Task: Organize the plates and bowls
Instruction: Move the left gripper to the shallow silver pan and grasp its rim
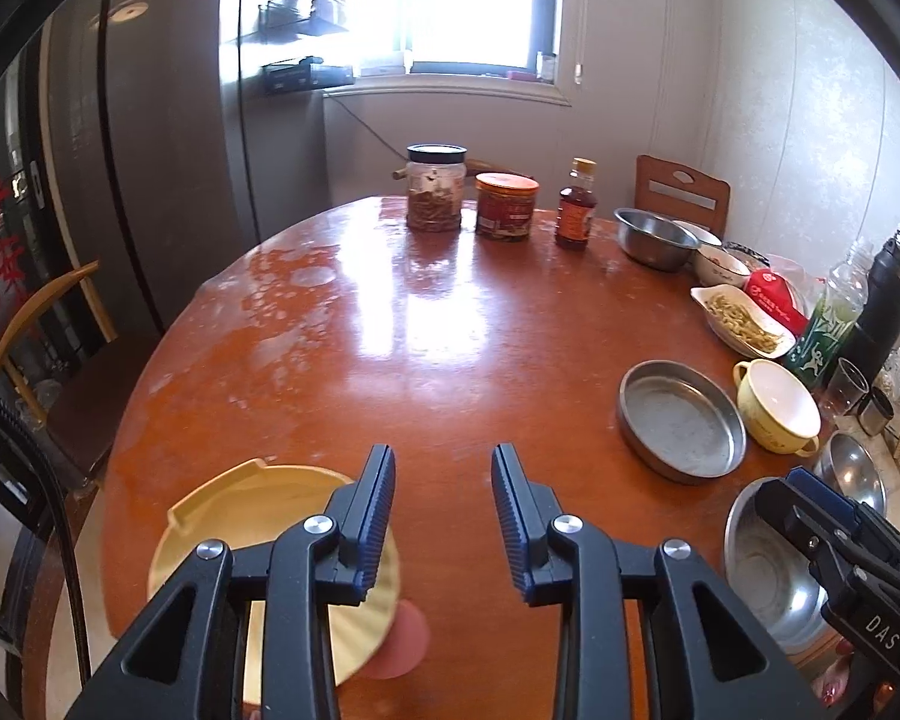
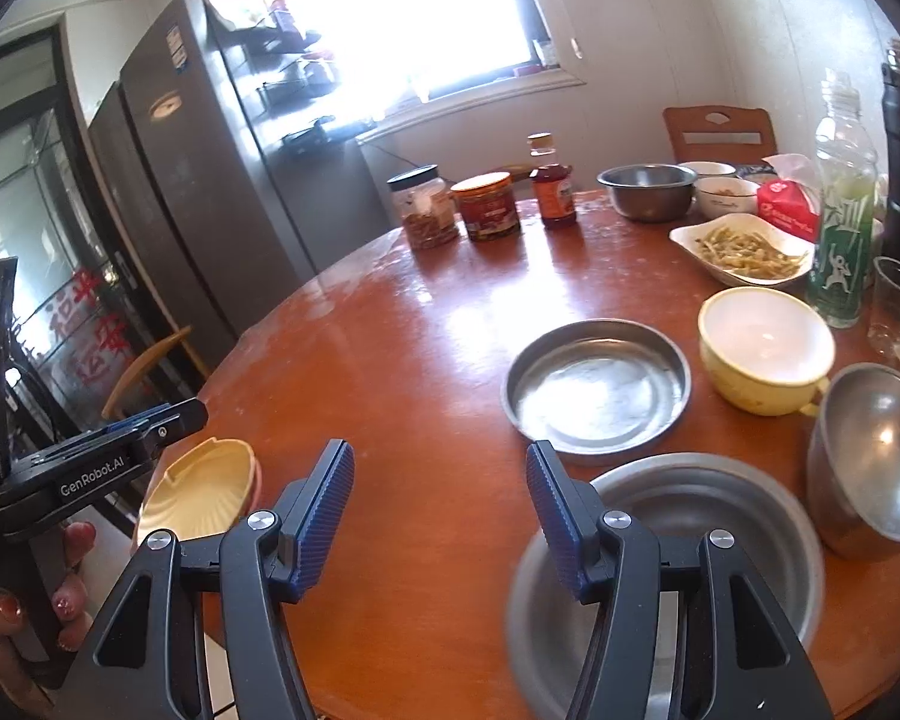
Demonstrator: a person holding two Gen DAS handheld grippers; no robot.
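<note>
My left gripper (image 1: 444, 516) is open and empty above the near table edge, its left finger over a cream ribbed plate (image 1: 252, 504) that rests on something pink. That plate also shows in the right wrist view (image 2: 204, 489). My right gripper (image 2: 441, 516) is open and empty, its right finger over a wide steel bowl (image 2: 720, 516), also seen in the left wrist view (image 1: 762, 570). A flat steel pan (image 2: 597, 387) (image 1: 681, 426), a yellow two-handled cup-bowl (image 2: 762, 348) (image 1: 777, 405) and a small steel bowl (image 2: 876, 456) (image 1: 852, 471) sit at the right.
The round wooden table (image 1: 360, 330) carries two jars (image 1: 435, 189) (image 1: 505, 205), a sauce bottle (image 1: 575, 207), a steel bowl (image 1: 654, 237), white bowls, a dish of food (image 1: 738, 318), a green bottle (image 2: 843, 210), a black flask (image 1: 888, 294) and glasses. Chairs stand left and far right.
</note>
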